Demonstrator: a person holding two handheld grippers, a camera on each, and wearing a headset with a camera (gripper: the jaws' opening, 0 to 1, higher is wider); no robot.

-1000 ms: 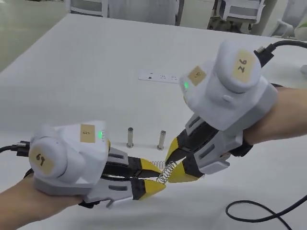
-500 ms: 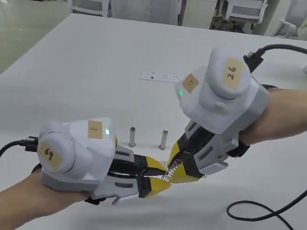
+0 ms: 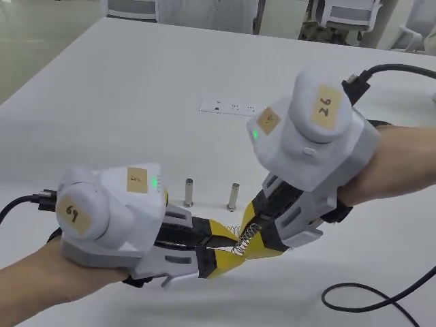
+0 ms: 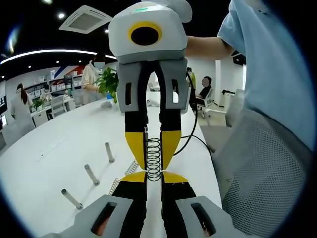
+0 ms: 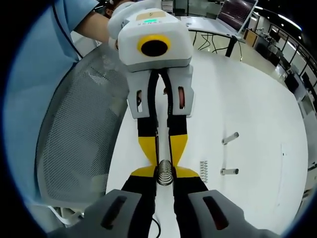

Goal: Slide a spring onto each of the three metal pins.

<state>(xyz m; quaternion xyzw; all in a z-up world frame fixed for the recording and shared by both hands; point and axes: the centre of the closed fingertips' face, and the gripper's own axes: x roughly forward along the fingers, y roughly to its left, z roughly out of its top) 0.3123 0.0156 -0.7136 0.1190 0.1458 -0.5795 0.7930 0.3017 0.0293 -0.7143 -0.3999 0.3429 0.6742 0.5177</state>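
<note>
- Left gripper is sitting at the lower left of the head view and right gripper is reaching in from the upper right. Their yellow tips are meeting nose to nose just below frame centre, above the white table.
- A spring is bridging the two sets of tips, running at a slant.
- In the left gripper view, the left gripper is clamping the lower end of the spring, jaws nearly together. The right gripper is coming down from the top of the frame and pinching the upper end.
- In the right gripper view, the spring is showing end-on as a ring, grasped between the right gripper jaws. The left gripper is closing on it from above.
- Three metal pins are standing upright in a row on the table at the lower left of the left gripper view, all bare. In the head view two are showing, just above the tips.
- A second spring is lying on the table between the pins and the jaws. It is also showing right of centre in the right gripper view.
- A white power strip is lying above centre in the head view, and a black cable is looping at the lower right.
</note>
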